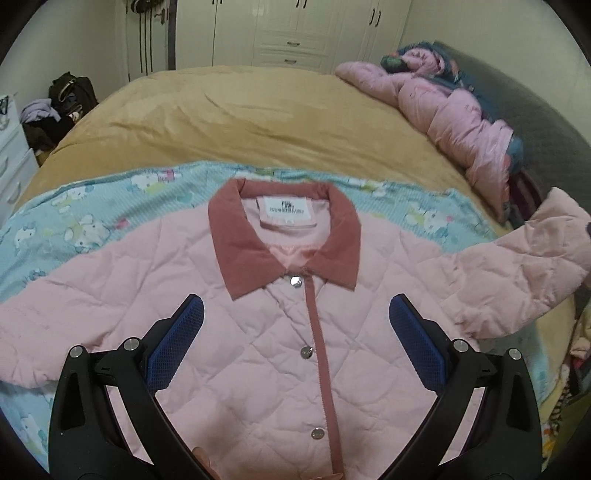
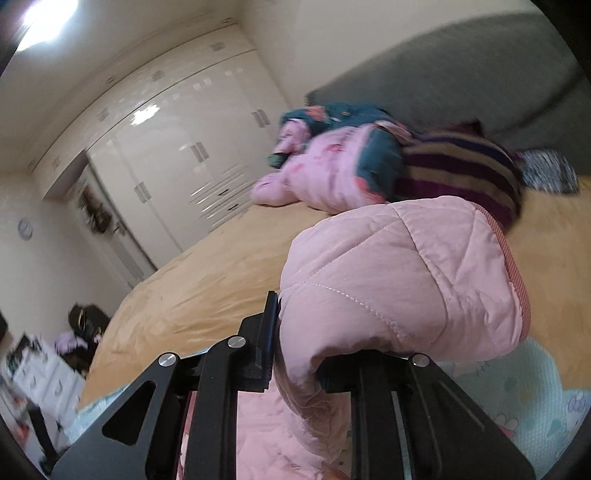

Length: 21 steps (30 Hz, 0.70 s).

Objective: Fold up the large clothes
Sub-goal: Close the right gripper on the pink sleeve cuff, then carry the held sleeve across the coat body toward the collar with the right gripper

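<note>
Across the lower centre of the left view, pink quilted jacket with dusty-red collar (image 1: 258,332) lies flat, buttoned, on the bed; left gripper (image 1: 295,314) fingers spread, empty. Right gripper (image 2: 295,354) clenched on raised sleeve cuff (image 2: 406,280); folding barely begun, body unfolded

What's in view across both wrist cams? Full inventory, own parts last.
quilted jacket: 1, pink, dusty-red collar, flat on the cartoon sheet
jacket sleeve: 1, pink, lifted, pinched in right gripper
cartoon sheet: 1, light blue, under jacket
bedspread: 1, mustard, covers bed
clothes pile: 1, pink, teal and striped, by headboard
headboard: 1, grey, bed's far right
wardrobe: 1, white, far wall
bag: 1, black, floor left of bed
left gripper: 1, black, blue fingers, open above jacket
right gripper: 1, black, shut on sleeve
</note>
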Each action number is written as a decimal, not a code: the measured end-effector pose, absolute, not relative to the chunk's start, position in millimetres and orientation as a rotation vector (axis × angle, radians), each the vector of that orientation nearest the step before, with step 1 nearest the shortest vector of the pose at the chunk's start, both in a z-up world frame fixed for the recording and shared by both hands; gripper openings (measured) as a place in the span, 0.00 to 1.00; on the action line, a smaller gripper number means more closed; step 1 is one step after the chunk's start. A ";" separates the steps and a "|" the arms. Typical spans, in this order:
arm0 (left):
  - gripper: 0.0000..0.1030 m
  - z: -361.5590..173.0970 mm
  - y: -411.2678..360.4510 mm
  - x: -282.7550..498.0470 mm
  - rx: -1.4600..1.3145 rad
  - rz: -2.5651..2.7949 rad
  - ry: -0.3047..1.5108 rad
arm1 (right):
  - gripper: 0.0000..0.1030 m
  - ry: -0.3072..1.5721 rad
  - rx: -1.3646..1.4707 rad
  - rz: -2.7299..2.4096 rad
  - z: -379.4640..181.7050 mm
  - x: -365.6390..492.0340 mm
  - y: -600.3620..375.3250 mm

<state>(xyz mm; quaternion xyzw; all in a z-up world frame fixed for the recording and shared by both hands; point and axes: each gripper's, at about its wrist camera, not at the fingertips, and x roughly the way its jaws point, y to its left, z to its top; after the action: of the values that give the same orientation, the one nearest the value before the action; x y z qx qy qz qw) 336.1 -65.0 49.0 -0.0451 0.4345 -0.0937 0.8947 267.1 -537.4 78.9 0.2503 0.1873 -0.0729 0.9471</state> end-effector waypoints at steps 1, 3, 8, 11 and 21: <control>0.91 53.7 -61.7 335.5 -0.103 -0.197 0.894 | 0.16 0.380 0.480 -0.132 85.4 269.7 -526.1; 0.91 64.8 -51.8 333.7 -0.120 -0.196 0.877 | 0.16 0.379 0.438 -0.099 94.7 274.6 -507.2; 0.91 79.0 -25.6 330.4 -0.160 -0.175 0.855 | 0.16 0.381 0.332 -0.005 111.7 287.0 -452.4; 0.91 80.6 -8.0 328.9 -0.175 -0.162 0.851 | 0.16 0.391 0.281 0.037 113.3 296.8 -421.9; 0.91 58.9 47.9 331.6 -0.212 -0.122 0.878 | 0.16 0.429 0.182 0.171 90.9 319.1 -321.4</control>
<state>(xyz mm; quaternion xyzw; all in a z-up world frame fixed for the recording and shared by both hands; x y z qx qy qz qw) 331.6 47.9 58.9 -0.1023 0.4241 -0.0589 0.8979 319.1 -321.4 90.9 0.0901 0.2125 0.0848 0.9693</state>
